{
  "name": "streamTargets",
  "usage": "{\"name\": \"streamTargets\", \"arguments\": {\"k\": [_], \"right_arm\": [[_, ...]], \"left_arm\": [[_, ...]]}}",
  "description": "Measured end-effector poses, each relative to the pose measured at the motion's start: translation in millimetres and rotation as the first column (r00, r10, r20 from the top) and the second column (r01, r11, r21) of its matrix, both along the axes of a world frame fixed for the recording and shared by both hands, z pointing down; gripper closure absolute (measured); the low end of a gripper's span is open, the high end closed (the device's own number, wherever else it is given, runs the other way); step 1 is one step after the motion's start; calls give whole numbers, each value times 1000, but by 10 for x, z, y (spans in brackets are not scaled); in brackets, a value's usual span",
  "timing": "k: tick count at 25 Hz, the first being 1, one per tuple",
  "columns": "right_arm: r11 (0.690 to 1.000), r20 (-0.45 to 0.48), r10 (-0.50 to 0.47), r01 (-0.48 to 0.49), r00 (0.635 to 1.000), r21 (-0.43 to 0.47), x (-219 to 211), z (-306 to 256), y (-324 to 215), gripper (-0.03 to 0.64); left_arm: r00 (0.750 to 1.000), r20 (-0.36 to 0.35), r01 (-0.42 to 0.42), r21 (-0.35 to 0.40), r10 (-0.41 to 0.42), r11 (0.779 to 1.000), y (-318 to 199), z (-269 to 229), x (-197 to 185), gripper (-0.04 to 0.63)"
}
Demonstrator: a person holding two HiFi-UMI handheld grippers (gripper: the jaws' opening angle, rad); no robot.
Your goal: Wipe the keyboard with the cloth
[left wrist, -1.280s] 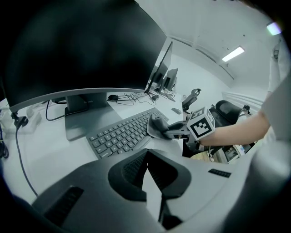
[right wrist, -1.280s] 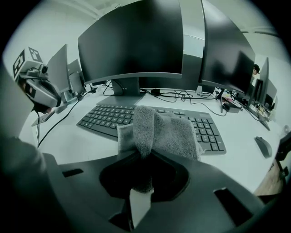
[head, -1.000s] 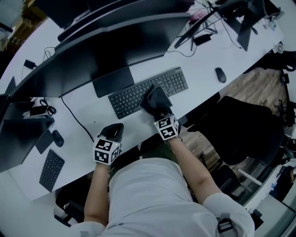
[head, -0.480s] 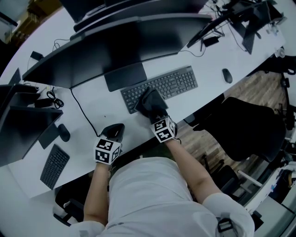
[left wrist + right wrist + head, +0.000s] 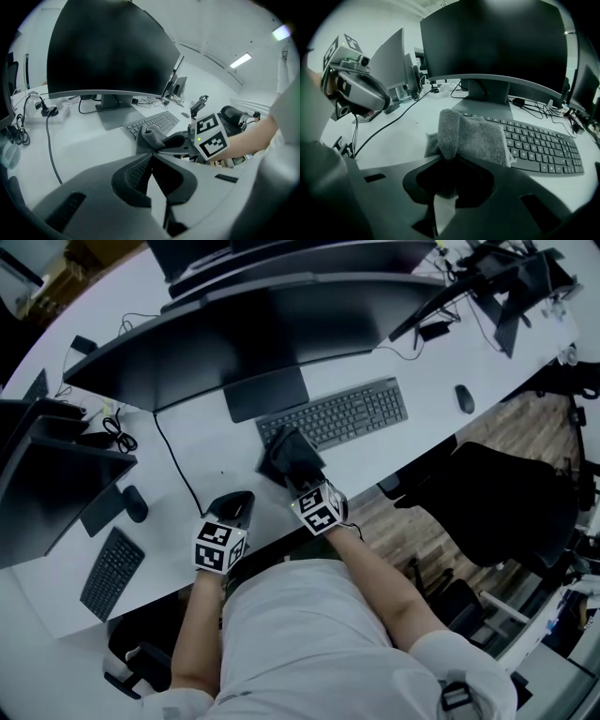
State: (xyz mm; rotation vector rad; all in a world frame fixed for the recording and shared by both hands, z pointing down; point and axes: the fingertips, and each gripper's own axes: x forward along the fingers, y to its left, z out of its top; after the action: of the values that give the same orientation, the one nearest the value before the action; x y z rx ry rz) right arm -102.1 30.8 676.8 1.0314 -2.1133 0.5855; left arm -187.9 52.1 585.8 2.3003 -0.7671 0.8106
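Note:
The dark grey keyboard [image 5: 342, 414] lies on the white desk in front of the monitor stand. A grey cloth [image 5: 284, 455] is bunched over the keyboard's left front corner, and my right gripper [image 5: 296, 474] is shut on it. In the right gripper view the cloth [image 5: 471, 136] rises out of the jaws and covers the left end of the keyboard [image 5: 543, 148]. My left gripper [image 5: 233, 508] rests near the desk's front edge, left of the cloth, shut with nothing in it. The left gripper view has its closed tips [image 5: 151, 155] pointing toward the cloth [image 5: 149, 137] and keyboard [image 5: 157, 123].
A wide curved monitor [image 5: 253, 338] stands behind the keyboard, and its flat base [image 5: 266, 393] touches the keyboard's back left. A black cable [image 5: 178, 474] runs across the desk. A mouse [image 5: 464, 397] lies to the right. Another keyboard [image 5: 111, 573] and mouse [image 5: 136, 503] are at the left. An office chair [image 5: 487, 507] stands at the right.
My right gripper has dragged the cloth leftward along the keyboard, from around its middle to its left front corner. The left gripper has stayed put.

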Motion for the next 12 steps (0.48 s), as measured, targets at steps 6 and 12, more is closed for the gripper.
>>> {"name": "streamTargets", "arguments": {"k": [6,12], "right_arm": [[999,32,-36,36,999,1,-149,-64,-3,560],[997,49,-6,2,999,72,65,-377,-132,560]], "left_arm": [[1000,-10,24,12,-24,1000,-47,-34,4,597],[999,-19,30,30,-30,999,-115,-111,130,597]]}}
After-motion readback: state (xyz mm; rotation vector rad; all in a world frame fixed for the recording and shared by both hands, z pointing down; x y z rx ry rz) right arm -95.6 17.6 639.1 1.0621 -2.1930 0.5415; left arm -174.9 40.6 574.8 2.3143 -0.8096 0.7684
